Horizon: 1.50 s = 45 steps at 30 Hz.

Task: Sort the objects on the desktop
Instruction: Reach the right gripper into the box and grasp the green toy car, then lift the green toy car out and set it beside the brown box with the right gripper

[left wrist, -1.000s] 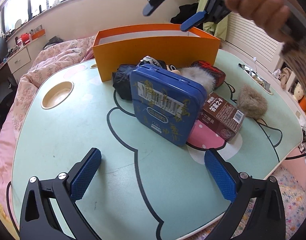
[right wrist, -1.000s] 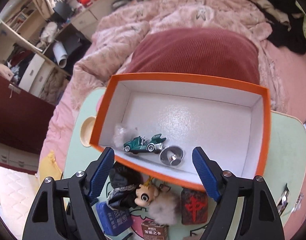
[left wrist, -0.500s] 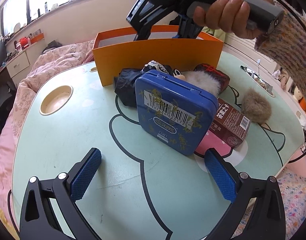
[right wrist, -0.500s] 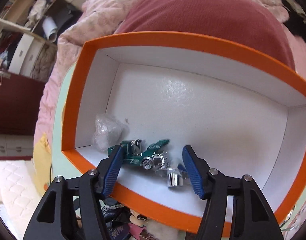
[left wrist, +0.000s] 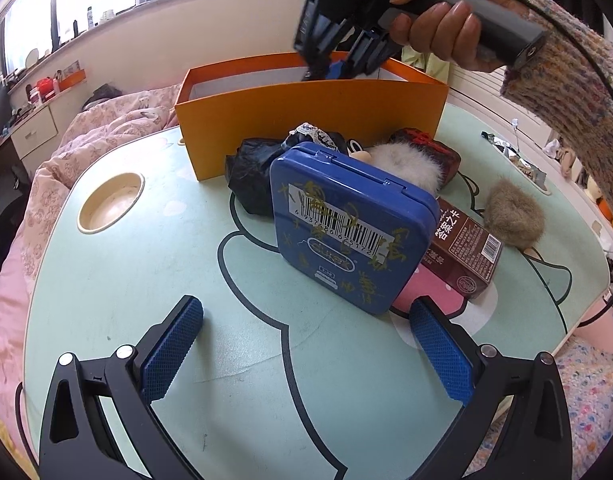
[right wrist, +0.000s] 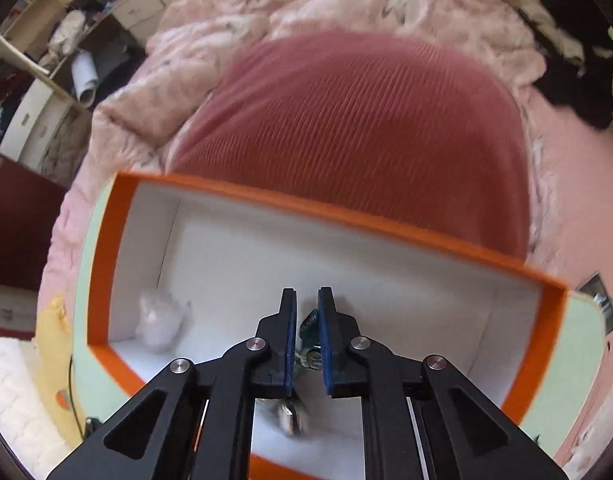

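Observation:
In the right wrist view my right gripper reaches down into the orange box, shut on a green toy car pinched between its blue pads. A silver metal piece lies blurred beneath it. The left wrist view shows a hand holding that right gripper over the box. My left gripper hovers open just above the table, nothing between its fingers, with a blue tin propped up just beyond them.
A black bag, white fluff, a red block, a brown carton and a brown fur ball crowd behind the tin. A round cup recess sits at left. Crumpled clear plastic lies in the box.
The right gripper has dropped into the orange box and closed its jaws on the green toy car. The left gripper has stayed where it was.

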{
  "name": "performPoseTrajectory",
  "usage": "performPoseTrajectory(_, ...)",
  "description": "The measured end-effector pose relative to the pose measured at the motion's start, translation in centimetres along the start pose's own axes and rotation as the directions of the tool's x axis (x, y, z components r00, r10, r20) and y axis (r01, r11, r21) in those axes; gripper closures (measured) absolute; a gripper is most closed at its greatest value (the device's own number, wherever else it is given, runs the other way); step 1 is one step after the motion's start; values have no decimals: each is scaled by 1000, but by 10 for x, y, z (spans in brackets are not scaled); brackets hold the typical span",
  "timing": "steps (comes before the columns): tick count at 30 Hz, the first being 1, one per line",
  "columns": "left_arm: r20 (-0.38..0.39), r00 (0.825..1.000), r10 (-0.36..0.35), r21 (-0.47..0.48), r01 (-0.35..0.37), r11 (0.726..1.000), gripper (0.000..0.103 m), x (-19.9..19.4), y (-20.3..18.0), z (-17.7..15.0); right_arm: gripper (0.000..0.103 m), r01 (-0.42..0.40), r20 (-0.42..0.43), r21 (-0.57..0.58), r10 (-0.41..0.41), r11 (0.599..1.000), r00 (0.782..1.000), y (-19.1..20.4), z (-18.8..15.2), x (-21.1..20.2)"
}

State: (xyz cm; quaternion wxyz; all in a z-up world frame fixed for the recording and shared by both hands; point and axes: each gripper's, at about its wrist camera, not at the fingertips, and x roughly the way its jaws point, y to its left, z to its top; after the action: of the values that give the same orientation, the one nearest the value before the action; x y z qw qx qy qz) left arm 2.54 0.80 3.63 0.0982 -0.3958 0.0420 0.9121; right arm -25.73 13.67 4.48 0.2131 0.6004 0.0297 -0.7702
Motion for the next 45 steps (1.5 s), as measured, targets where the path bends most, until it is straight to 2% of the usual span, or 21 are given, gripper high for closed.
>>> performPoseTrajectory(1, 0, 1000, 0, 1, 0, 1000, 0, 0, 1, 0, 88, -25, 5, 9, 25, 1000, 1000, -5, -1, -3)
performPoseTrajectory(3, 0, 1000, -1, 0, 1, 1000, 0, 0, 1, 1, 59, -80, 0, 48, 80, 996, 997, -12, -4, -8)
performPoseTrajectory(4, 0, 1000, -1, 0, 1, 1000, 0, 0, 1, 1, 37, -96, 13, 67, 96, 993, 995, -15, -7, -12)
performPoseTrajectory(5, 0, 1000, 0, 0, 0, 1000, 0, 0, 1, 1, 31, -78, 36, 77, 75, 994, 997, -16, -9, -17)
performPoseTrajectory(10, 2, 1000, 1, 2, -2, 1000, 0, 0, 2, 1, 31, 92, 16, 55, -93, 994, 996, -3, -22, -12)
performPoseTrajectory(13, 5, 1000, 4, 4, -4, 1000, 0, -1, 2, 1, 37, 208, 16, -14, -208, 978, 978, 10, -24, -2)
performPoseTrajectory(15, 6, 1000, 5, 3, -5, 1000, 0, -1, 2, 1, 56, 277, 44, -69, -274, 958, 961, 21, -23, 4)
performPoseTrajectory(16, 7, 1000, 6, 2, -6, 1000, 0, -1, 1, 1, 69, 329, 59, -109, -325, 938, 944, 26, -24, 7)
performPoseTrajectory(19, 10, 1000, 11, 1, -11, 1000, 0, -2, 1, 1, 87, 461, 106, -207, -449, 863, 887, 39, -21, 20)
performPoseTrajectory(20, 12, 1000, 12, 0, -12, 1000, 0, -2, 0, 1, 92, 517, 131, -250, -501, 819, 856, 44, -22, 25)
performPoseTrajectory(22, 15, 1000, 14, -1, -14, 1000, 0, -3, 0, 1, 94, 549, 165, -272, -524, 791, 836, 47, -23, 28)
performPoseTrajectory(24, 16, 1000, 16, -1, -16, 1000, 0, -4, 0, 1, 96, 497, 172, -229, -468, 837, 867, 42, -20, 21)
performPoseTrajectory(26, 18, 1000, 17, -2, -17, 1000, 0, -4, 0, 1, 97, 370, 183, -142, -343, 918, 921, 26, -16, -1)
performPoseTrajectory(29, 19, 1000, 19, 1, -19, 1000, 0, -3, 0, 2, 99, 237, 219, -81, -215, 968, 952, 13, -11, -27)
performPoseTrajectory(34, 20, 1000, 19, 0, -19, 1000, 0, -4, -1, 1, 103, 53, 256, -36, -42, 998, 966, 9, -9, -67)
performPoseTrajectory(36, 21, 1000, 19, 0, -19, 1000, 0, -4, -1, 1, 103, 23, 259, -36, -13, 999, 966, 13, -10, -75)
performPoseTrajectory(37, 21, 1000, 19, 0, -19, 1000, 0, -4, 0, 1, 100, 8, 241, -29, -1, 1000, 970, 15, -12, -75)
performPoseTrajectory(38, 21, 1000, 19, 0, -19, 1000, 0, -4, 0, 2, 91, -22, 196, -3, 23, 1000, 980, 14, -13, -70)
performPoseTrajectory(40, 22, 1000, 19, 0, -19, 1000, 0, -4, 0, 2, 82, -85, 132, 42, 79, 995, 988, 10, -18, -60)
performPoseTrajectory(42, 22, 1000, 19, 0, -19, 1000, 0, -4, 0, 2, 80, -66, 103, 29, 63, 997, 993, 16, -21, -46)
performPoseTrajectory(45, 22, 1000, 19, -1, -19, 1000, 0, -5, 0, 2, 61, 42, 58, 31, -44, 999, 997, 25, -17, -21)
